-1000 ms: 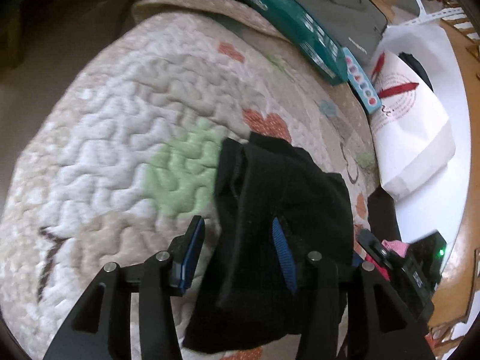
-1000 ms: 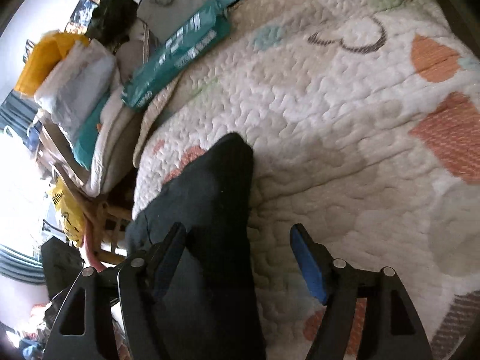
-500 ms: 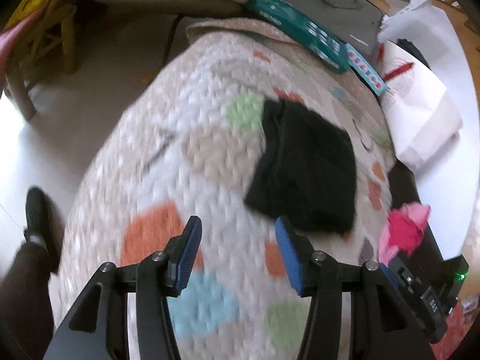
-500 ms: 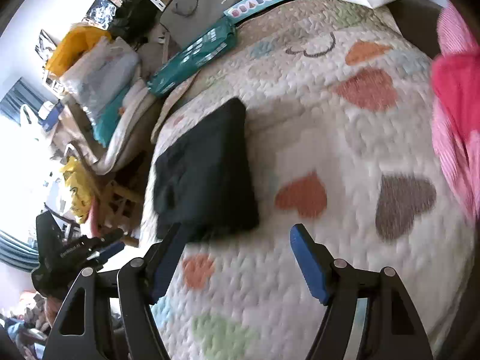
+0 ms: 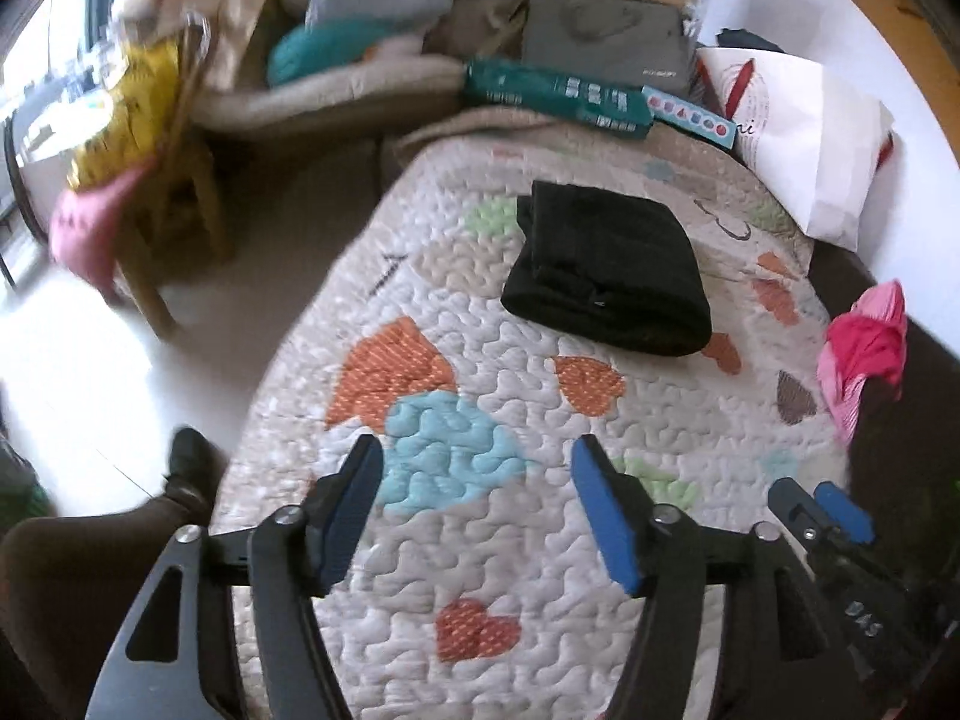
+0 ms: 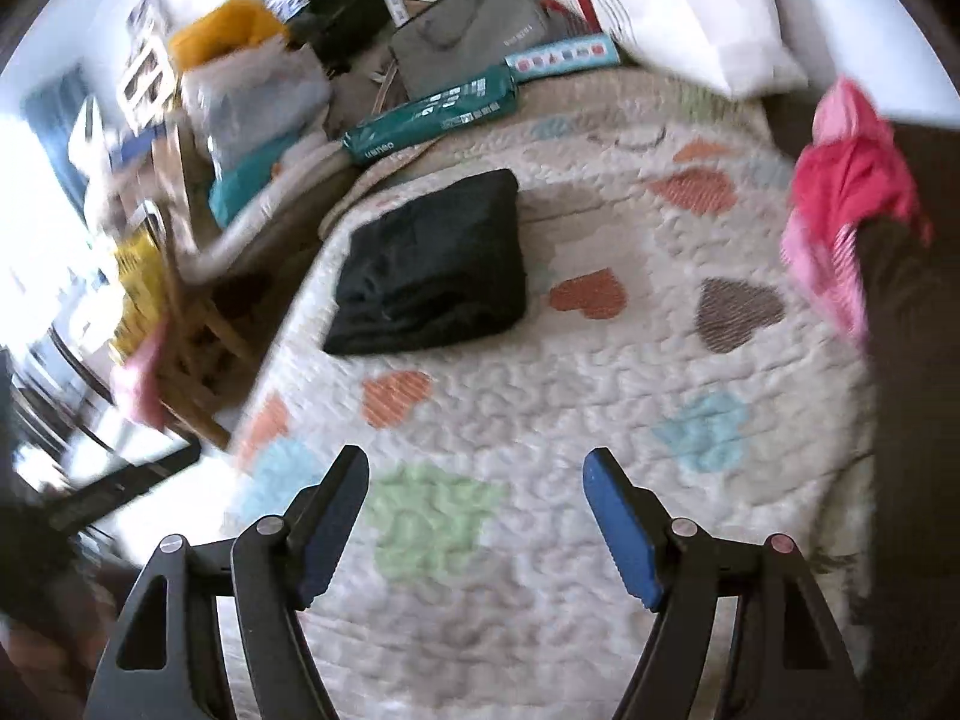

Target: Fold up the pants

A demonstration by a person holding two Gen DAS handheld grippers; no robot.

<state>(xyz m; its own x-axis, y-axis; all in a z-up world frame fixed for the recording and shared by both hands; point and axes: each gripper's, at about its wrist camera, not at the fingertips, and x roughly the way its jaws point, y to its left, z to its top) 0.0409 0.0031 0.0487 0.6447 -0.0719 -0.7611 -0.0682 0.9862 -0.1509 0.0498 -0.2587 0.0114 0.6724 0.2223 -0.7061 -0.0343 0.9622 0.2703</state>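
The black pants [image 5: 606,267] lie folded into a compact rectangle on the quilted heart-pattern blanket [image 5: 480,540], toward its far end. They also show in the right wrist view [image 6: 432,273]. My left gripper [image 5: 480,516] is open and empty, held well back from the pants above the blanket. My right gripper [image 6: 474,528] is open and empty too, also well back from them. The right gripper's tips [image 5: 822,510] show at the lower right of the left wrist view.
A pink and red garment [image 5: 870,354] lies at the blanket's right edge. A teal box [image 5: 558,96], a grey bag [image 5: 606,54] and a white paper bag [image 5: 810,138] crowd the far end. A wooden chair [image 5: 168,204] with clutter stands left. A leg and shoe [image 5: 186,468] are lower left.
Both grippers let go of the pants and pulled far back and up. The pants stay folded on the blanket and now look much smaller and farther away.
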